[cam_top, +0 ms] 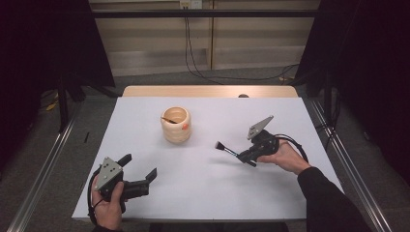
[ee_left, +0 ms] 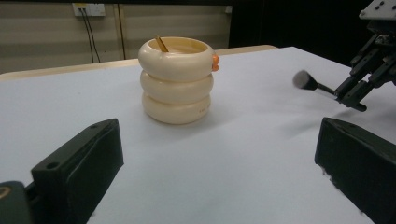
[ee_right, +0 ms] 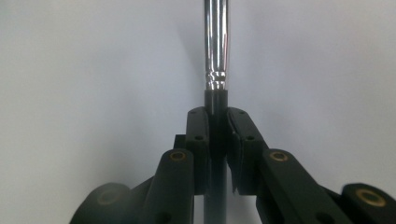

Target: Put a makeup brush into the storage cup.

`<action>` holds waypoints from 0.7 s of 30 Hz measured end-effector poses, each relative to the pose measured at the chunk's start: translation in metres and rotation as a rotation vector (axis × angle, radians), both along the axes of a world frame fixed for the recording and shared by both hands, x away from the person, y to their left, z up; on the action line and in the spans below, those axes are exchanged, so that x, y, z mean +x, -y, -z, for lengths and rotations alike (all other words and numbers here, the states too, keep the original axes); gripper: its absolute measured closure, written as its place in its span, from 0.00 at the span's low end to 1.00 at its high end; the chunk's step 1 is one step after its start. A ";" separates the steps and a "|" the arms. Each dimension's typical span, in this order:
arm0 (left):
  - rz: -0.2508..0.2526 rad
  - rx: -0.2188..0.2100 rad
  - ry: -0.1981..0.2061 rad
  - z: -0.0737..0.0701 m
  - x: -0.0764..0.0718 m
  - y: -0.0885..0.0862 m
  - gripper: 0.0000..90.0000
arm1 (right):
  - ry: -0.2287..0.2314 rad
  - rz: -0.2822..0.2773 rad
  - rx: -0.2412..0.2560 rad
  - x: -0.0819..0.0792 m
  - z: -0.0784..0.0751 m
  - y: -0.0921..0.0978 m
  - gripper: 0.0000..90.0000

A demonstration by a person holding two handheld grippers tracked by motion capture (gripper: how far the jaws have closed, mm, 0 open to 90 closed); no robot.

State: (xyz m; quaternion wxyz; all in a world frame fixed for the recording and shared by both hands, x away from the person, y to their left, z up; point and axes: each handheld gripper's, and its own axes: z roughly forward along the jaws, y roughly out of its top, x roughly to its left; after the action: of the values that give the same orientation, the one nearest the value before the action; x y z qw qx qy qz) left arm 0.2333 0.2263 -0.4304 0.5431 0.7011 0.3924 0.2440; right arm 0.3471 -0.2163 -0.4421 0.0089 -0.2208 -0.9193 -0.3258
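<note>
Right of the frame's centre, the right gripper (cam_top: 246,155) clamps a black-handled makeup brush with a silver ferrule (cam_top: 226,149) above the white table (cam_top: 203,183). At lower left, the left gripper (cam_top: 140,170) hangs spread apart, grasping nothing. The cream ribbed holder (cam_top: 176,124) stands at centre.

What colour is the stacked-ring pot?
Cream, with a small orange knob; the pot shows best in the left gripper view.

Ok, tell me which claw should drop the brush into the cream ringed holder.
Right. The right claw is already shut on the black-handled makeup brush, bristles pointing toward the cream ringed holder. The left claw is open, holding nothing.
</note>
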 end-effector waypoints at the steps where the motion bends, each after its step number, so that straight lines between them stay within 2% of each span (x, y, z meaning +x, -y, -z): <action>1: -0.001 -0.001 -0.001 0.000 0.000 0.000 0.01 | 0.000 0.000 0.000 0.000 0.000 0.000 0.88; 3: -0.001 -0.001 0.000 0.000 0.000 0.000 0.01 | 0.028 0.031 0.042 -0.002 -0.003 0.002 0.88; 5: 0.002 0.006 0.003 0.000 0.000 -0.002 0.01 | 0.032 0.043 0.085 -0.003 -0.004 0.004 0.88; 12: -0.001 0.009 0.003 -0.001 0.000 -0.001 0.01 | 0.079 0.081 0.123 -0.011 -0.008 0.011 0.88; 13: 0.012 -0.005 0.007 -0.001 0.000 0.001 0.01 | 0.101 0.097 0.128 -0.013 -0.008 0.014 0.88; 15: 0.013 0.004 0.008 -0.001 0.000 0.000 0.01 | 0.113 0.117 0.140 -0.015 -0.009 0.016 0.88; 16: 0.009 -0.009 0.008 -0.001 0.000 0.001 0.01 | 0.121 0.133 0.139 -0.017 -0.010 0.017 0.88; 18: -0.004 -0.008 0.006 -0.001 0.000 0.001 0.01 | 0.139 0.144 0.161 -0.019 -0.011 0.020 0.88; 20: 0.001 -0.010 0.006 -0.001 0.000 0.000 0.01 | 0.141 0.151 0.175 -0.021 -0.011 0.022 0.88; 21: 0.006 -0.001 0.007 -0.001 0.000 0.000 0.01 | 0.187 0.175 0.172 -0.025 -0.013 0.024 0.88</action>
State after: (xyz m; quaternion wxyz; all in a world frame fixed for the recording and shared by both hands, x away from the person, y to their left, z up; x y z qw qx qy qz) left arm 0.2332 0.2264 -0.4294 0.5454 0.7013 0.3885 0.2446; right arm 0.3225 -0.2406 -0.4288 -0.0864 -0.2673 -0.8619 -0.4221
